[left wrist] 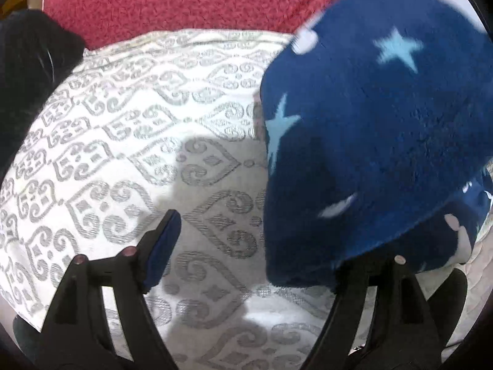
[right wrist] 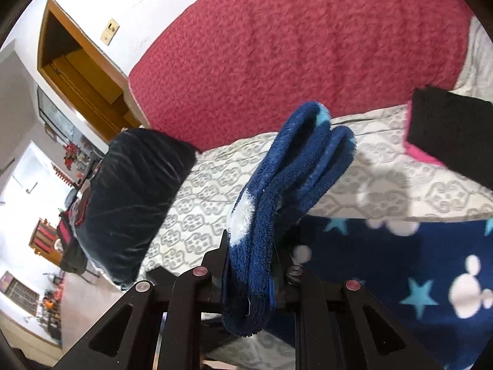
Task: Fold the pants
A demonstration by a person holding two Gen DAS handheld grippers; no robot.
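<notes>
Item: fleece pants (right wrist: 271, 203) — navy w/ stars and mouse-head print, lying on the patterned white mattress (left wrist: 123, 141), on the side nearer the camera from the red blanket (right wrist: 292, 46). One bunched edge is lifted off the mattress; the rest is spread flat below and right of the right gripper (right wrist: 251, 265).

Right gripper: clenched on that bunched edge, several layers pinched between the jaws. Left gripper (left wrist: 255, 246): released, jaws wide; a lifted flap of the pants drapes over its right finger, nothing pinched.

Handling, est.: soft, light, limp fabric w/ thick pile — sags between grip pts, unlikely to slip, not fragile. Thick stacked layers resist a crisp crease. Best hold: at hem or waistband corners, pinching all layers together — a mid-panel grip would probably just bunch it

Dark folded clothes (right wrist: 135, 197) sit left of the pants
</notes>
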